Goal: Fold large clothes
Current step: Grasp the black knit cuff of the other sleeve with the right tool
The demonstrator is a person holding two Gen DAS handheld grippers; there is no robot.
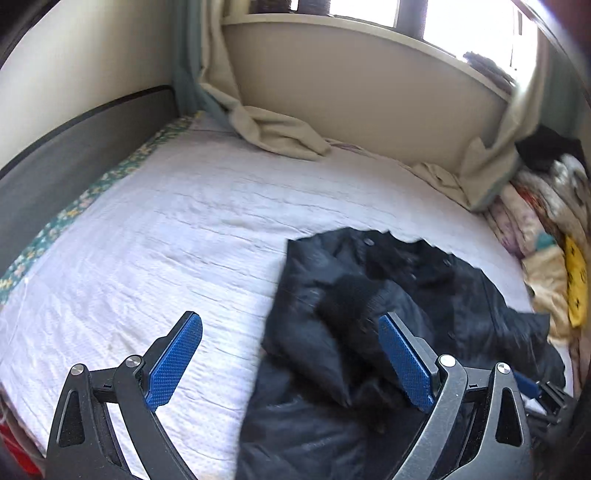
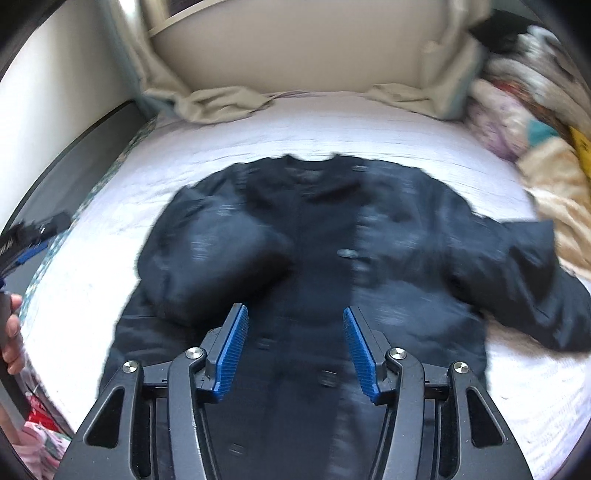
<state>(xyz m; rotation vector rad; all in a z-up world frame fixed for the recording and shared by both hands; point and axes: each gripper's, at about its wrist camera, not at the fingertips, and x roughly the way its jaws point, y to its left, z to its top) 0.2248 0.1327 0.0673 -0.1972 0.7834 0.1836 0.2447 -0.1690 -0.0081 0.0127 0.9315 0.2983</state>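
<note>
While both units hung above the bed, my right gripper [image 2: 293, 347] sat over the lower front of the black jacket [image 2: 332, 258], jaws part-way apart with nothing pinched between the blue pads [image 2: 231, 354], so released, not grasping. My left gripper [image 1: 290, 358] had its jaws spread wide, also released; one pad was over bare sheet, the other over the jacket's edge, no fabric between them. In the right wrist view a hand [image 2: 13, 332] showed at the left edge. Jacket lay face up on the white quilted sheet [image 1: 147, 240], collar toward the far wall, buttons down the front. One sleeve was folded in across the chest, the other stretched out toward the pile of bedding [image 2: 535, 122]. Frames were motion-blurred, so fine detail on the fabric was unreadable. Floral mattress trim [image 1: 55, 229] ran along the dark bed frame [image 1: 74, 147] on the left. Further back, beige curtain [image 1: 280, 133] ends spilled onto the sheet below the window sill [image 1: 369, 29]. Bedding pile sat at the far right, touching the bed's edge.
</note>
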